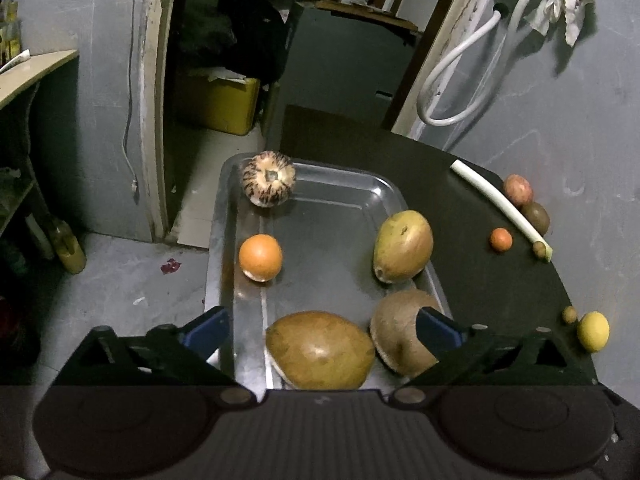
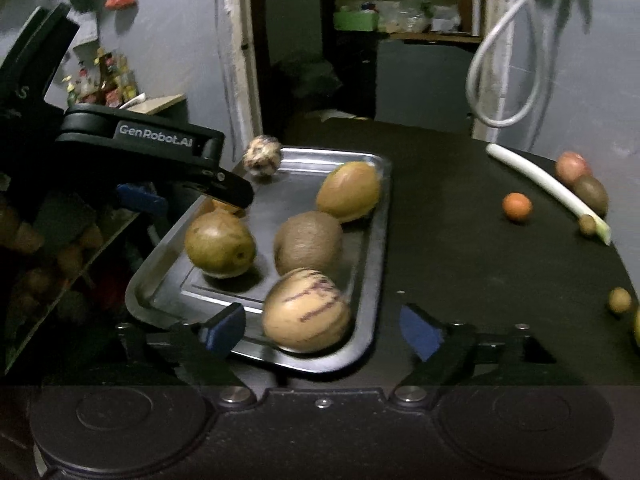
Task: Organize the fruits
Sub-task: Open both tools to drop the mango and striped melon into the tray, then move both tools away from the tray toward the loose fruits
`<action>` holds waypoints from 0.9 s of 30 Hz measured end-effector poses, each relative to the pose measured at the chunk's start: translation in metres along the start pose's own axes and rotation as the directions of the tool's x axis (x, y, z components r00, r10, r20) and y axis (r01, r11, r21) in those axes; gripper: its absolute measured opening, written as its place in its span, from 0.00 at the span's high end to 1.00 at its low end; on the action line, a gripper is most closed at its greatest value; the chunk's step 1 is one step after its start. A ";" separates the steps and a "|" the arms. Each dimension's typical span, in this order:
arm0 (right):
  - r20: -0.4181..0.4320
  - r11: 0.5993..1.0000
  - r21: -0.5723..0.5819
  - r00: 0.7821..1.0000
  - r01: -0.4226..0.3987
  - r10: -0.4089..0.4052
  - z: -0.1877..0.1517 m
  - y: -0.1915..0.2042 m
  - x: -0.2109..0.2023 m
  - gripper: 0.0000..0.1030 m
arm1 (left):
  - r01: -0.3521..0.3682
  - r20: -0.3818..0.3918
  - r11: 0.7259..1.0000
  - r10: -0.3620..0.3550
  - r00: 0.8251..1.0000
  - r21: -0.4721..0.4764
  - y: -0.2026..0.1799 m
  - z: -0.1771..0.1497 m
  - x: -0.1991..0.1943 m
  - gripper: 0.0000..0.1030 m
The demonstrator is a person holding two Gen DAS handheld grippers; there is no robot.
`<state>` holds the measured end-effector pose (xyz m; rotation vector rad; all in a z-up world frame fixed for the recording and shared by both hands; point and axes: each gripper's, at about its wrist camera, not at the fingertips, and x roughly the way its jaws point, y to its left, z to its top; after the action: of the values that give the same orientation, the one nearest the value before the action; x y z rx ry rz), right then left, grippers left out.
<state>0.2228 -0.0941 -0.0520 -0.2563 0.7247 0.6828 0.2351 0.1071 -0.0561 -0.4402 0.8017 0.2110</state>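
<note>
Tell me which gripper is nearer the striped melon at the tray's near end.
Right. The right gripper is open around the striped melon; the left gripper hangs over the tray's far left side.

The left gripper [image 2: 224,184] is hiding most of the orange [image 2: 228,207]. The striped fruit [image 2: 306,310] is blurring. A yellow fruit [image 2: 637,332], perhaps a lemon, is being cut off at the right edge.

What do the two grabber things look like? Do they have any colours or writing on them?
Both are black. The left gripper and right gripper each have two angular black fingers tipped with blue pads, and a ribbed body with two round discs and silver screws. Seen from the right wrist view, the left one has white "GenRobot.AI" lettering on its side.
</note>
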 end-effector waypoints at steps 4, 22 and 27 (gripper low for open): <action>0.025 0.997 0.060 0.999 0.042 -0.044 -0.006 -0.016 -0.018 0.03 | 0.001 -0.013 1.000 -0.001 1.000 0.003 -0.012 0.004 0.001 0.01; -0.029 0.814 0.448 0.916 0.369 -0.400 -0.073 -0.110 -0.090 0.01 | 0.131 -0.108 0.957 -0.106 0.988 0.260 -0.114 0.003 0.021 0.01; -0.067 0.750 0.516 0.892 0.414 -0.446 -0.090 -0.123 -0.096 0.01 | 0.169 -0.157 0.925 -0.122 0.980 0.341 -0.140 0.006 0.033 0.01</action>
<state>0.2037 -0.2737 -0.0538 0.1011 0.7314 0.0318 0.3099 -0.0140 -0.0347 -0.1731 0.9125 -0.1038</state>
